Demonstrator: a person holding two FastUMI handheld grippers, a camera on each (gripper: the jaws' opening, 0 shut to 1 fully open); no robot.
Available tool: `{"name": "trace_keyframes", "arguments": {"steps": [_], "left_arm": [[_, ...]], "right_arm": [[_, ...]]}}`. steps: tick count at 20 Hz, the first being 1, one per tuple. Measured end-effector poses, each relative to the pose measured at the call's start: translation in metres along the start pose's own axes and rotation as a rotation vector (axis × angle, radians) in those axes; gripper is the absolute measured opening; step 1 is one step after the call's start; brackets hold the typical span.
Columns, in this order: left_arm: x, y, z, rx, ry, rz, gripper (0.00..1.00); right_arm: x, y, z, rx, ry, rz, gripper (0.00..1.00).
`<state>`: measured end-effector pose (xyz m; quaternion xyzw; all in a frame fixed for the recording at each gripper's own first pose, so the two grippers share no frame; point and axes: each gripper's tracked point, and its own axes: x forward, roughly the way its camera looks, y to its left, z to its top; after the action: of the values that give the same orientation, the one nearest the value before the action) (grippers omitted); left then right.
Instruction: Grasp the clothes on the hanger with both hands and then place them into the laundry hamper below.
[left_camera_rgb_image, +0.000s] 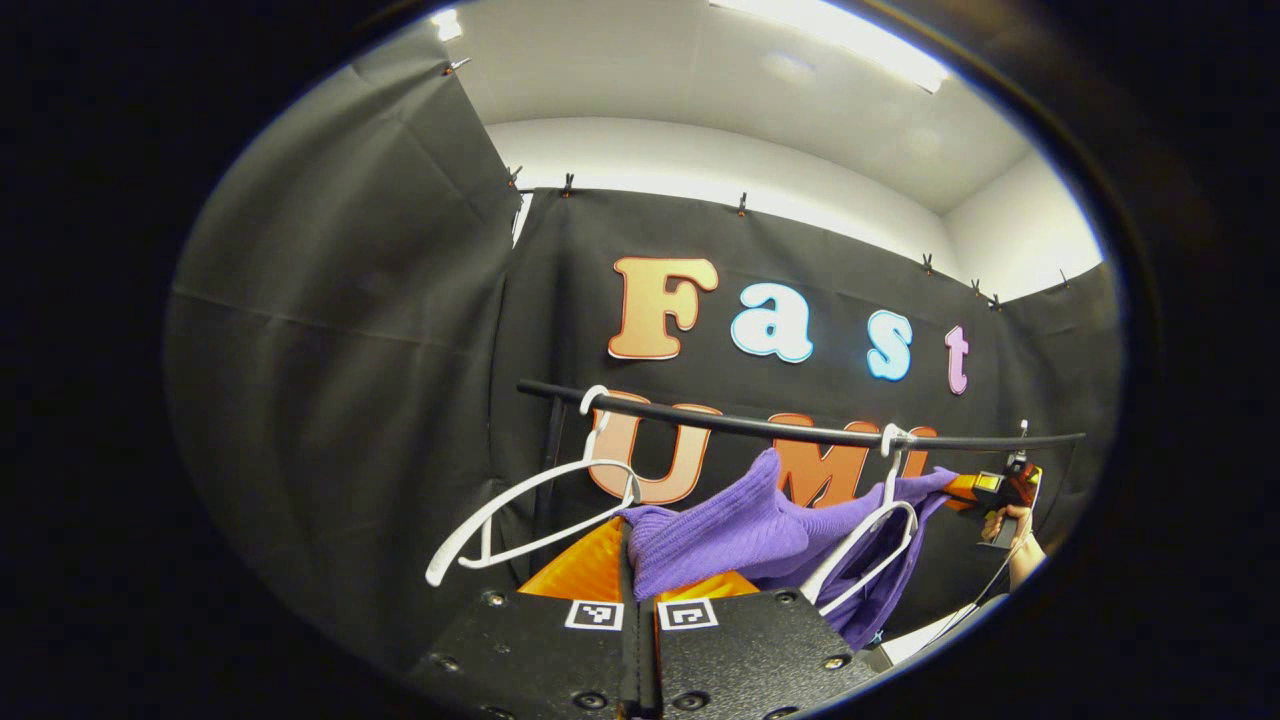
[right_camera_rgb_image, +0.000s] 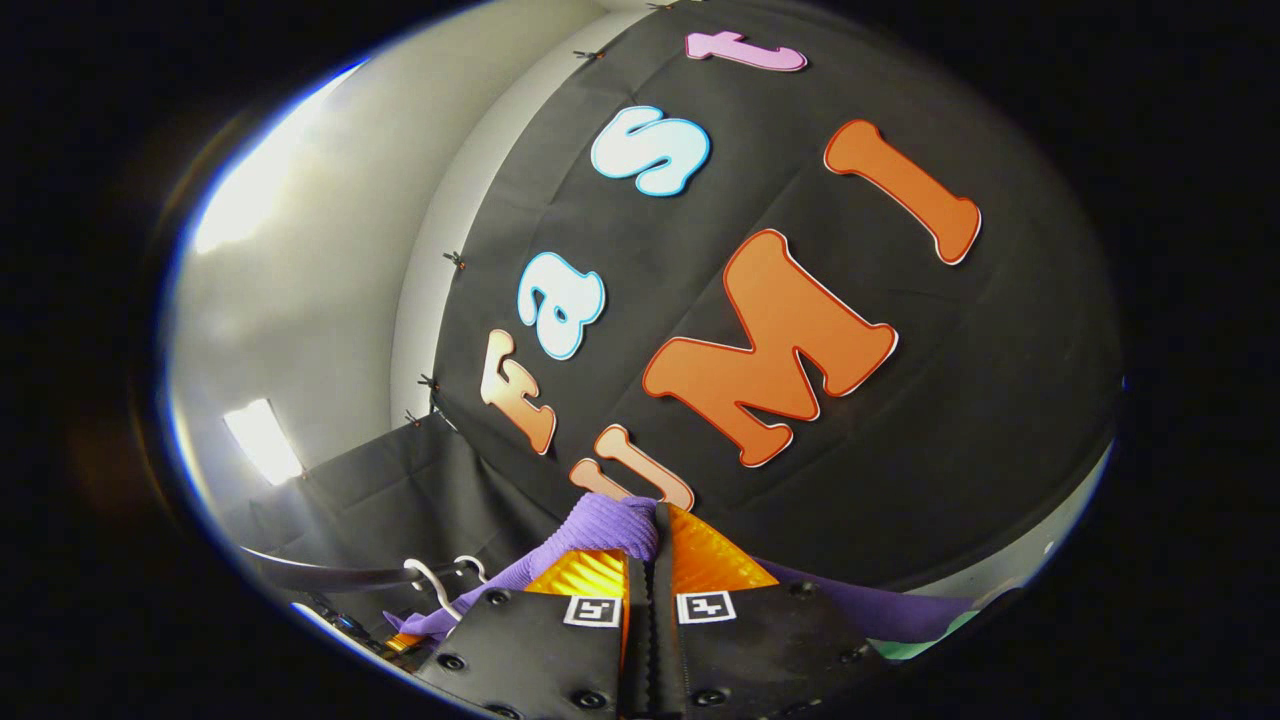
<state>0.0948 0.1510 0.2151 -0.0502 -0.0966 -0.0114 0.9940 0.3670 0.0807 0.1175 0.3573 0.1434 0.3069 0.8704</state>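
Sweater (left_camera_rgb_image: 745, 535), purple, hangs stretched below the rail (left_camera_rgb_image: 800, 430), between both grippers and draped across a white hanger (left_camera_rgb_image: 865, 545) near the rail's right end. The left gripper (left_camera_rgb_image: 640, 590) has its fingers clamped on one knit end. The right gripper (right_camera_rgb_image: 650, 560) pinches another bunched end. An empty hanger (left_camera_rgb_image: 530, 510) hangs near the rail's left end.

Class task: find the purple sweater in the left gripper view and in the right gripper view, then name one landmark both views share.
Left gripper view: purple sweater lies low and centre-right, draped over a white hanger.
Right gripper view: it bunches at bottom centre, pinched in the right gripper.
Shared landmark: the black rail, low left in the right gripper view.
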Motion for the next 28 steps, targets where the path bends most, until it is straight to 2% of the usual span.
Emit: {"name": "trace_keyframes", "arguments": {"steps": [6, 14, 21, 28], "left_arm": [[0.034, 0.002, -0.001, 0.008, 0.016, -0.026, 0.00], [0.071, 0.008, -0.046, 0.052, 0.097, -0.031, 0.00], [0.094, 0.008, -0.106, 0.048, 0.218, -0.041, 0.00], [0.081, 0.028, -0.183, 0.021, 0.342, 0.011, 0.00]], "right_arm": [[0.011, -0.017, 0.005, -0.006, 0.009, -0.048, 0.07], [0.011, -0.061, -0.011, -0.015, 0.036, -0.142, 0.07], [0.005, -0.115, -0.050, 0.010, 0.095, -0.252, 0.07], [-0.023, -0.175, -0.127, 0.051, 0.168, -0.356, 0.07]]}}
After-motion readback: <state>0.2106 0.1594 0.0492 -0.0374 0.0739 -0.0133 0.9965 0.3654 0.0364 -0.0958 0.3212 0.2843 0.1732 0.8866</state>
